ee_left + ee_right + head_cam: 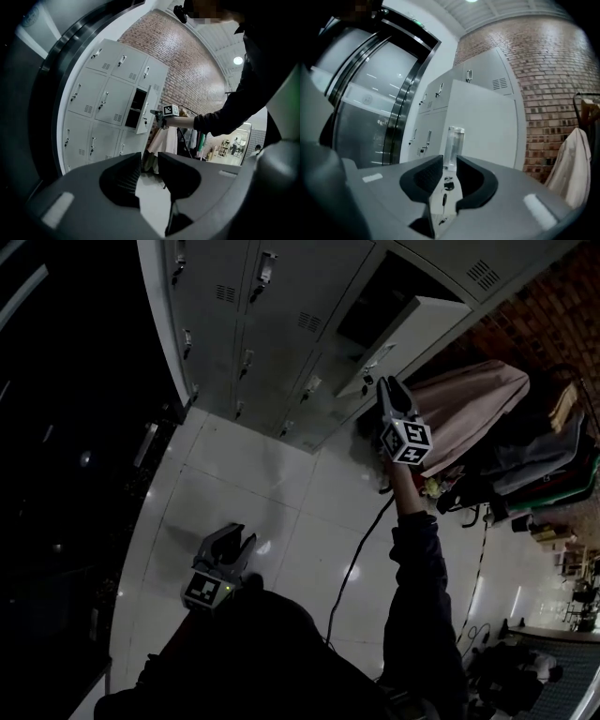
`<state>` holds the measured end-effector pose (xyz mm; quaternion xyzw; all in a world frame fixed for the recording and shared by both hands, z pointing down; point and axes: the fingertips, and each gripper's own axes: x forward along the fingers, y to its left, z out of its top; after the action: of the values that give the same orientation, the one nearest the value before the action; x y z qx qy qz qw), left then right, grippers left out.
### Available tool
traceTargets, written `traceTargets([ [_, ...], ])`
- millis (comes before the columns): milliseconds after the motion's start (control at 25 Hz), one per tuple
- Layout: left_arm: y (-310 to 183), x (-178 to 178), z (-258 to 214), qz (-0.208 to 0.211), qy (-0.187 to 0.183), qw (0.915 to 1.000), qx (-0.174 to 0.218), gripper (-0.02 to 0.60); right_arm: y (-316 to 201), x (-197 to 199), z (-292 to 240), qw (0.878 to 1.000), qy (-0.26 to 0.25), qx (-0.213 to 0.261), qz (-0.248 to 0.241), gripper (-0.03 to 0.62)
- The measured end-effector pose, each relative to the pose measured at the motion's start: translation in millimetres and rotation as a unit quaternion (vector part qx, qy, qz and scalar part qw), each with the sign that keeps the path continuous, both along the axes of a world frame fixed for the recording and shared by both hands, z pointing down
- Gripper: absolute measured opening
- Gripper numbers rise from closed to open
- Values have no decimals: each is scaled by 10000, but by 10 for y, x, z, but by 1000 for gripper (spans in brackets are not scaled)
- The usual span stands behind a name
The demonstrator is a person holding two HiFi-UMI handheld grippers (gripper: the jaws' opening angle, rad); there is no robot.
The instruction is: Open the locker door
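Observation:
The grey locker bank has one upper door swung open, showing a dark compartment. My right gripper is raised to that door's outer edge. In the right gripper view the door's pale upright handle stands between the pads of the right gripper, which close against it on both sides. My left gripper hangs low over the tiled floor, open and holding nothing. In the left gripper view only floor shows between the spread jaws of the left gripper, with the open door far ahead.
A pink garment hangs on a clothes rack right of the lockers, with more clothes behind it. A black cable runs across the white floor tiles. Dark glass panels line the left side. A brick wall stands behind the lockers.

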<state>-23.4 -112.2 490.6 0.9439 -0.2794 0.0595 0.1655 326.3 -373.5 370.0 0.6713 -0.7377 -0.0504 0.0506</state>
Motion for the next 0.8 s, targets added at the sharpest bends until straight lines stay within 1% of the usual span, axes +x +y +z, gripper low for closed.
traceTargets([
  [80, 159, 50, -35, 52, -7, 10000, 72, 129, 355, 134, 2, 9998, 39, -26, 170, 76],
  [160, 340, 77, -75, 68, -17, 9999, 141, 129, 739, 176, -50, 9994, -115, 104, 321, 64],
  [280, 599, 102, -140, 105, -50, 9997, 204, 129, 1420, 1, -62, 9975, -525, 348, 332, 64],
  [400, 815, 128, -203, 185, -36, 9992, 341, 129, 2193, -369, 116, 9953, -847, 382, 278, 61],
  [560, 1083, 162, -222, 257, -20, 9990, 364, 129, 3251, -1008, 514, 9907, -1341, 81, 211, 53],
  [680, 1256, 222, -267, 367, -49, 9984, 421, 129, 3915, -1437, 744, 9918, -1255, -201, 136, 32],
  [800, 1399, 326, -305, 558, -70, 9972, 496, 129, 4366, -1775, 660, 9934, -1134, -139, 95, 23],
])
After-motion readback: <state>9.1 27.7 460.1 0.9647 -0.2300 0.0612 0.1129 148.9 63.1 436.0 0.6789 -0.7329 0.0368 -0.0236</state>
